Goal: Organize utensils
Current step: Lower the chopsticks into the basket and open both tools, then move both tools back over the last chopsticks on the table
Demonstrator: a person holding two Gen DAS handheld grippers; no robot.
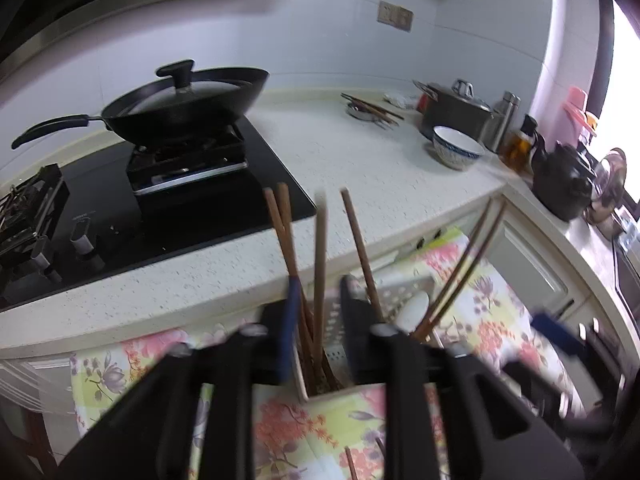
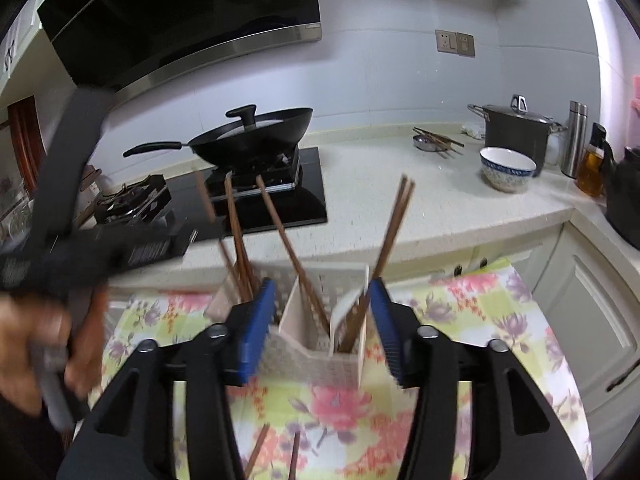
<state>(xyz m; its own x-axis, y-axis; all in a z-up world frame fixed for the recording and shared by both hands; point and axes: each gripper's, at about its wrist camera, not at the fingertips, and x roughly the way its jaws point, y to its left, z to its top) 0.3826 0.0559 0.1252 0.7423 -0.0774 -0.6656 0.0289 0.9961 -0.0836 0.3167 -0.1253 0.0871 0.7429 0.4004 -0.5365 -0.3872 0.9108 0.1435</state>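
chopsticks (image 1: pixel 320 264) standing in holder (image 2: pixel 316 344) between parted left gripper (image 1: pixel 320 300), right gripper (image 2: pixel 324 320) released wide around holder, both angled down

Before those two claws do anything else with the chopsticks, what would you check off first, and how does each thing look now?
1. Chopsticks stand in the white holder: ok, several brown chopsticks lean in it.
2. Right gripper free: ok, its blue pads stand apart either side of the holder, pressing nothing.
3. Left gripper free: cannot tell, chopsticks rise between its jaws and blur hides any contact.
4. Holder standing steady on the floral cloth: ok, upright.
5. Nothing left to collect: not ok, loose chopsticks lie on the cloth near the grippers, and more rest on the counter.
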